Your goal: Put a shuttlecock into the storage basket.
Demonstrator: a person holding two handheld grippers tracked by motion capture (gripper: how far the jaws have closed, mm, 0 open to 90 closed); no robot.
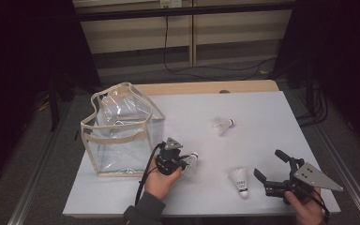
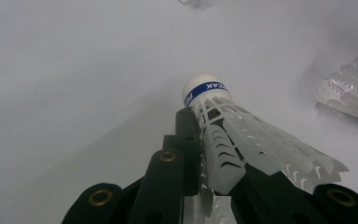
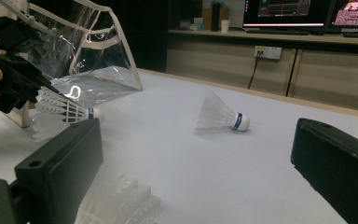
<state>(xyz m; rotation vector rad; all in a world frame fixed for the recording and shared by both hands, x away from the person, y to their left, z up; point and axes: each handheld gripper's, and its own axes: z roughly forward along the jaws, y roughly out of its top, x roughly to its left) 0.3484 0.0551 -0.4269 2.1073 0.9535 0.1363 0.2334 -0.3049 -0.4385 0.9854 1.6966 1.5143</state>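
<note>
My left gripper (image 1: 186, 163) is shut on the feather skirt of a white shuttlecock (image 1: 191, 163) just right of the clear bag. In the left gripper view, the black jaws pinch the skirt and the blue-banded cork (image 2: 206, 88) points away over the table. My right gripper (image 1: 268, 162) stands open at the front right, jaws spread wide. A second shuttlecock (image 1: 239, 180) lies just left of it, its skirt low between the jaws (image 3: 116, 200). A third shuttlecock (image 1: 222, 125) lies on its side mid-table (image 3: 221, 116).
A transparent bag (image 1: 122, 126) with cream trim stands open-topped at the table's left, next to the left hand. The white table top (image 1: 262, 112) is bounded by a wooden strip at the back. Cables run over the floor behind.
</note>
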